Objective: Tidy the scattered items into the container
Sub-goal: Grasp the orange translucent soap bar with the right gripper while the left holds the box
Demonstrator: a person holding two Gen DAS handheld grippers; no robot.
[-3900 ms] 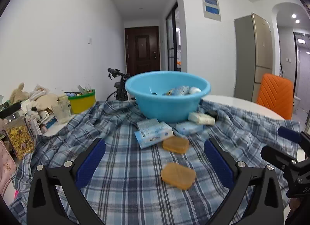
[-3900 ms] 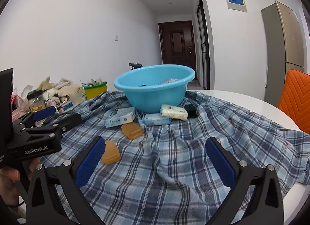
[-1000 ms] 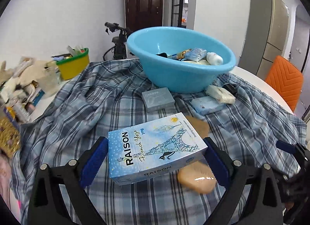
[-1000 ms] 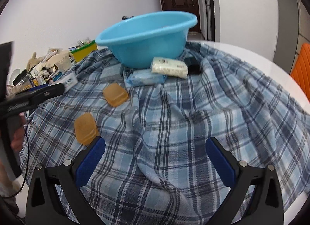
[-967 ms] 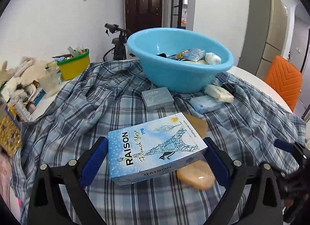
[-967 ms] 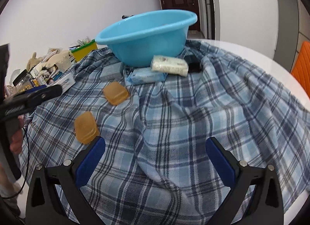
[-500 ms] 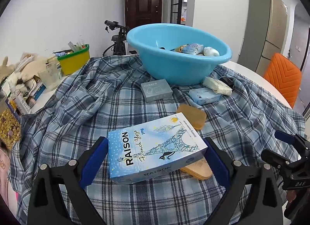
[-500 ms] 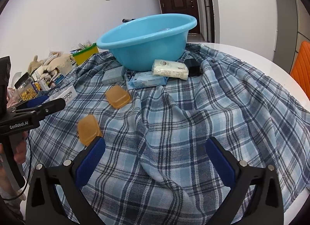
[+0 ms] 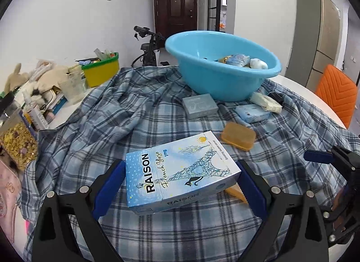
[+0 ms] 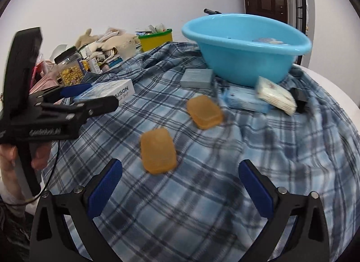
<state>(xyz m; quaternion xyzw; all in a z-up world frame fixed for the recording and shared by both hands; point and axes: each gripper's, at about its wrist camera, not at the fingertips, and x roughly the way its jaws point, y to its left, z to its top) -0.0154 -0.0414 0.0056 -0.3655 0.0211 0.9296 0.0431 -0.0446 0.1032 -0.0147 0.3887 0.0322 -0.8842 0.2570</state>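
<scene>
A: In the left wrist view, where is the thing you carry, and where must it go?

B: Your left gripper (image 9: 178, 185) is closed on the blue box (image 9: 180, 172); both pads press its short ends, so the long axis of the box lies across the fingers. The blue basin (image 9: 222, 81) stands straight ahead and a little to the right, well apart, on the plaid cloth (image 9: 112, 126). So you must carry the box forward and up over the near rim. The box is held above the cloth, not resting on it.

A: And in the right wrist view?

B: Your right gripper (image 10: 180, 185) is wide open and holds nothing. The near orange soap case (image 10: 158, 150) lies just ahead of it, slightly toward its left finger, with the long axis pointing roughly away from you. The second orange soap case (image 10: 204, 111) lies farther on, toward the basin (image 10: 245, 59). This picture is blurred, so the exact angle of the case I cannot say surely. The right gripper is the nearer one for both cases; the left gripper (image 10: 90, 97) is at the left side, busy with the box (image 10: 108, 92).
</scene>
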